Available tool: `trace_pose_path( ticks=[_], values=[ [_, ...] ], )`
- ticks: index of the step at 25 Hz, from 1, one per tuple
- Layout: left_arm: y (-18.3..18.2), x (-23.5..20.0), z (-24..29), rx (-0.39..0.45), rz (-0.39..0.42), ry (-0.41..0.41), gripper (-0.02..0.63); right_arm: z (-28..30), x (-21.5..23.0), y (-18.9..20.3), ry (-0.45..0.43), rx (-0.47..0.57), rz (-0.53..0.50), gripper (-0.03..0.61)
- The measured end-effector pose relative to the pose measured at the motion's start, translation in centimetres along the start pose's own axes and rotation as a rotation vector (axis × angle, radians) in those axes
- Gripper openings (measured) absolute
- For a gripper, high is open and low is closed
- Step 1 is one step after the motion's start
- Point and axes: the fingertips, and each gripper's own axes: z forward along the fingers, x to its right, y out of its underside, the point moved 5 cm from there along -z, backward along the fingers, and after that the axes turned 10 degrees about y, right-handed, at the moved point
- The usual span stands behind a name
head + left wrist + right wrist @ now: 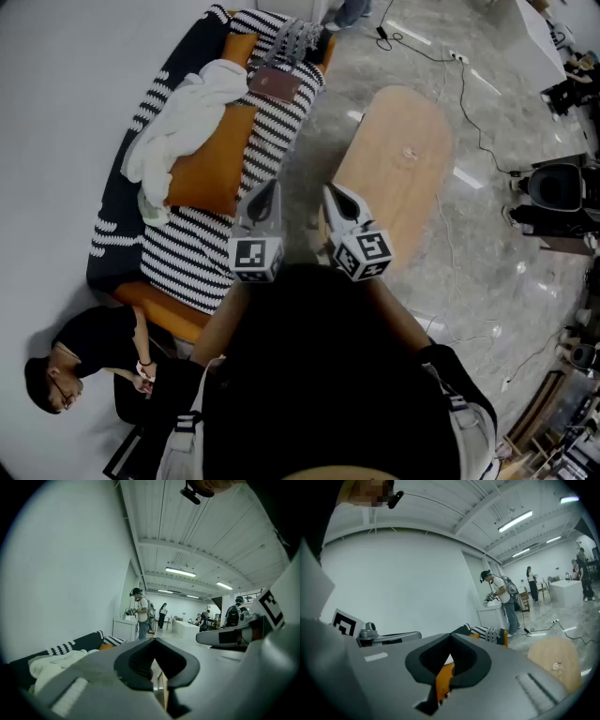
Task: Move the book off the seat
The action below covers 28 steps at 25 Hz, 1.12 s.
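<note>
A dark red book [274,85] lies flat on the far end of the striped sofa seat [197,248], beside a white blanket [187,117] and an orange cushion [211,169]. Both grippers hover close to the person's chest, well short of the book. My left gripper [265,191] points toward the sofa's front edge, jaws together with nothing in them. My right gripper [334,193] hangs beside it, over the floor, likewise shut and holding nothing. In the left gripper view the left gripper [153,640] has its tips meeting. In the right gripper view the right gripper [451,635] is closed too. Neither gripper view shows the book.
An oval wooden table [398,159] stands right of the sofa, with a strip of marble floor between. A person [89,361] sits by the sofa's near end. Cables [469,103] trail across the floor. Other people stand far off [140,613].
</note>
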Motion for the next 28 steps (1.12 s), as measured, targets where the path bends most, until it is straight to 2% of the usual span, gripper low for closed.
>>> trace_pose_path(
  ticks=[5,11,15,19,23,28],
  values=[
    [1.0,-1.0,0.1,0.001,0.045,0.008,0.003,0.6,-0.1,0.6,-0.001,-0.005,-0.01,0.008],
    [0.6,-2.0,-0.1,0.003,-0.024,-0.028,0.003,1.7,-0.9,0.7,-0.011,-0.018,-0.016,0.008],
    [0.8,-3.3,-0.6,0.004,0.004,-0.02,0.003,2.3,-1.7,0.6,-0.016,-0.02,0.004,0.008],
    [0.2,-5.3,-1.3,-0.002,0.024,-0.02,0.003,3.6,-2.6,0.4,0.014,-0.021,0.018,0.008],
    [0.0,-7.8,-3.0,-0.013,-0.02,-0.024,0.003,4.6,-4.7,0.6,0.053,-0.023,0.025,0.008],
    [0.5,-12.1,-3.5,-0.056,0.028,-0.009,0.003,6.5,-7.1,1.1,0.106,-0.005,0.032,0.008]
  ],
)
